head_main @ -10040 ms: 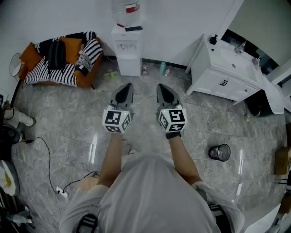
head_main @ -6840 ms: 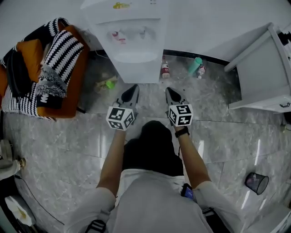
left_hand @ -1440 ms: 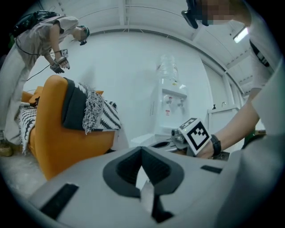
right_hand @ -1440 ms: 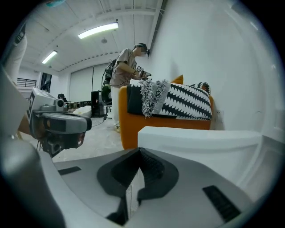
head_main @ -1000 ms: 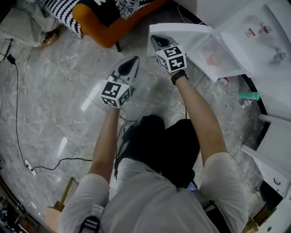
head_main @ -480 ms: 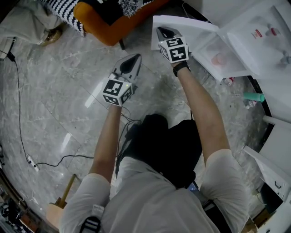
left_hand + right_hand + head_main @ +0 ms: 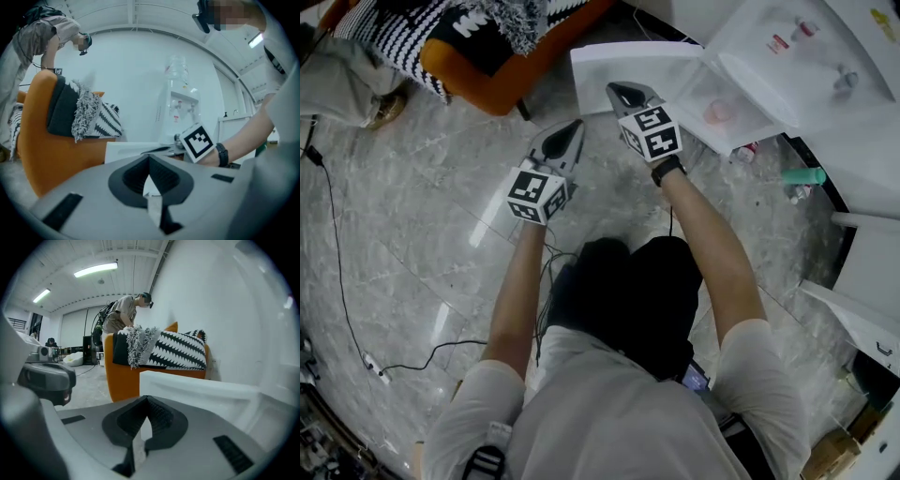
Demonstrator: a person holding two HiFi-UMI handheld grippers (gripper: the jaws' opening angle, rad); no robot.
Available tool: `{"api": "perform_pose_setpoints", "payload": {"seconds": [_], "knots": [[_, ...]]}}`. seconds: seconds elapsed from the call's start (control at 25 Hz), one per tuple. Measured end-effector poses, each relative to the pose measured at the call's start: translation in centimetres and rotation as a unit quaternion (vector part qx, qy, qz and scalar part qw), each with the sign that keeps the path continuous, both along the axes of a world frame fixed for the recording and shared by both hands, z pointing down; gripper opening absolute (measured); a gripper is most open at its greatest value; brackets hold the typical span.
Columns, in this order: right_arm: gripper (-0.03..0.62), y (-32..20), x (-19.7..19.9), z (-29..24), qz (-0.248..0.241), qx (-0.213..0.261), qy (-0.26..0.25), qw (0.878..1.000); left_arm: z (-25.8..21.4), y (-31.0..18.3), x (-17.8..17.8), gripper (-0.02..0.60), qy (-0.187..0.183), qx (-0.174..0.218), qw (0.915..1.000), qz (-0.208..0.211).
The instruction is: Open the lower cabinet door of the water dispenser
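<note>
White plastic lower cabinet door [image 7: 637,58] is now swung wide, shut seconds ago; task looks done. Right gripper [image 7: 621,90] closed at the door's edge; left gripper [image 7: 574,126] closed, empty.

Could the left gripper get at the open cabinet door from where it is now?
Probably yes. The door stands swung out just ahead of the left gripper, with only bare floor between them. The right gripper is at the door but leaves its near end free.
</note>
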State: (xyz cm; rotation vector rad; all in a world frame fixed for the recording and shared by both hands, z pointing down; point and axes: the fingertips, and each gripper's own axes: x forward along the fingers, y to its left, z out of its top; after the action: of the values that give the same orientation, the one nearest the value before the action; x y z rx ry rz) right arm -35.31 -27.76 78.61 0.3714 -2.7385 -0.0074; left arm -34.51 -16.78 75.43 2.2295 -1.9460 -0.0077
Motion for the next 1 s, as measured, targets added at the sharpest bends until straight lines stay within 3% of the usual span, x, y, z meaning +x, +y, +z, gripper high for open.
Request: {"api": "perform_pose_setpoints", "payload": {"seconds": [0.28,0.56,0.76,1.0], "knots": [[0.008,-1.2,12.6,-4.6,0.087,0.018,-0.037,0.995,-4.7,-3.9,7.5,0.006,-0.006,0.025,0.9963,0.082],[0.008,-0.4,28.1,-15.3,0.221,0.031,-0.061,0.973,-12.9,-6.6,19.5,0.006,-0.012,0.024,0.9871,0.158],[0.008,1.6,36.6,-25.7,0.311,0.028,-0.066,0.948,-23.1,-6.6,26.5,0.005,-0.008,0.014,0.9801,0.198],[0.008,5.0,41.6,-39.7,0.363,-0.012,-0.074,0.929,-38.3,-5.6,29.7,0.006,0.011,0.015,0.9787,0.204]]}}
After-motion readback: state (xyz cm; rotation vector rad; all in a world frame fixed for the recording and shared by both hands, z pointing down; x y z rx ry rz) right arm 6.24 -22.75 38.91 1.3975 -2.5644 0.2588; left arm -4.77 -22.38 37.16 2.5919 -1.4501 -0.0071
